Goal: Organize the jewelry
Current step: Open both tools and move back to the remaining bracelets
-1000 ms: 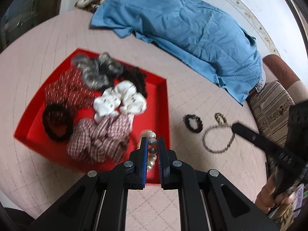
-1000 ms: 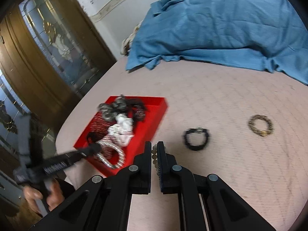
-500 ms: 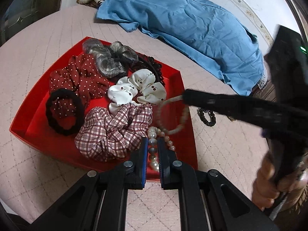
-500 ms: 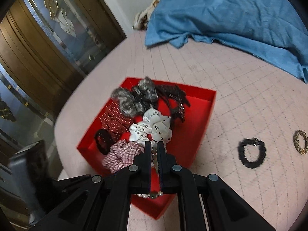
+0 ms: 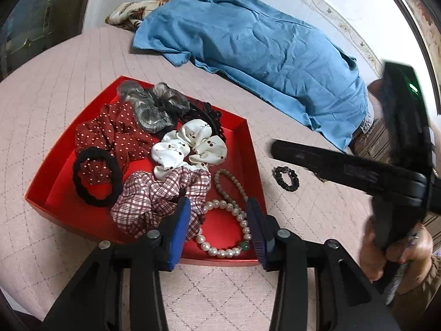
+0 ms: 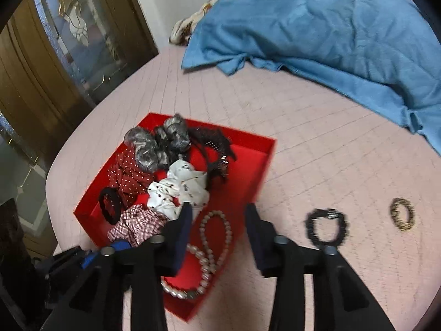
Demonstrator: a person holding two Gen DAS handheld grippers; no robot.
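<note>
A red tray (image 5: 249, 149) (image 6: 264, 171) on the pink bed holds several scrunchies, a black hair comb and two bead bracelets. The white pearl bracelet (image 5: 242, 224) (image 6: 204, 273) and the beige bead bracelet (image 5: 230, 183) (image 6: 227, 231) lie loose in the tray's near right corner. My left gripper (image 5: 219, 220) is open and empty just above the pearls. My right gripper (image 6: 217, 223) is open and empty over the same corner. A black bead bracelet (image 5: 286, 178) (image 6: 325, 227) and a gold-brown bracelet (image 6: 402, 213) lie on the bed right of the tray.
A blue shirt (image 5: 261, 44) (image 6: 330, 24) lies spread across the far side of the bed, with a patterned cloth (image 5: 126, 18) behind it. A wooden glass-panel door (image 6: 55, 55) stands at the left. The right gripper's body (image 5: 372, 171) hangs over the bed's right side.
Both grippers were shut on bracelets; both have opened, and the pearl and beige bracelets now lie in the tray. The right gripper has moved over the tray's corner.
</note>
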